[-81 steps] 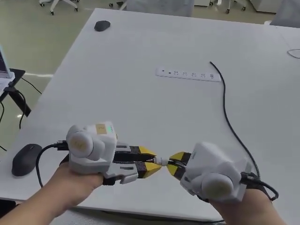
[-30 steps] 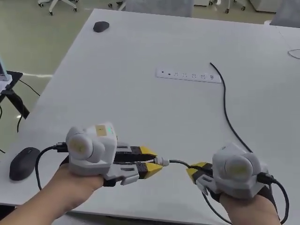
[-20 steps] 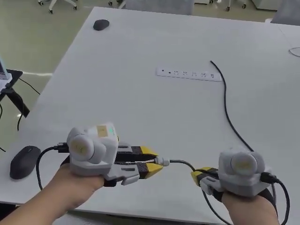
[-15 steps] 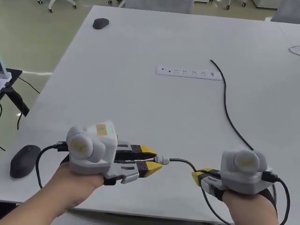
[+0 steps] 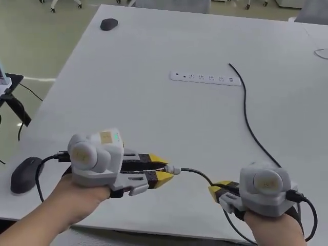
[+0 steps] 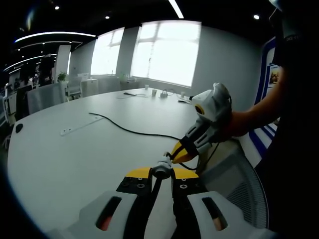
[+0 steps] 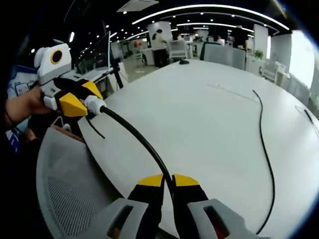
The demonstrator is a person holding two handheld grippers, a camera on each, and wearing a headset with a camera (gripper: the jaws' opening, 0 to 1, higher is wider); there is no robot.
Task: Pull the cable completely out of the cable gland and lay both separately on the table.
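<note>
My left gripper [image 5: 165,169] is shut on the small white cable gland [image 5: 172,169] just above the table's near edge. A black cable [image 5: 197,174] comes out of the gland and curves right to my right gripper [image 5: 215,190], which is shut on it. In the left gripper view the gland [image 6: 162,164] sits between my jaw tips [image 6: 161,174], with the right gripper [image 6: 180,152] just beyond. In the right gripper view the cable [image 7: 137,137] runs from my jaws [image 7: 168,180] up-left into the gland [image 7: 94,105], held by the left gripper [image 7: 82,102]. A short cable tail hangs below the gland.
A white power strip [image 5: 205,78] lies mid-table, and its black cord [image 5: 246,113] trails toward the right gripper. One dark mouse [image 5: 108,23] rests at the far edge, another [image 5: 23,174] near the left edge. The table's front edge is just below both grippers.
The right gripper has drawn away to the right from the left one, baring a length of black cable between them. The left gripper with the gland has drifted slightly left.
</note>
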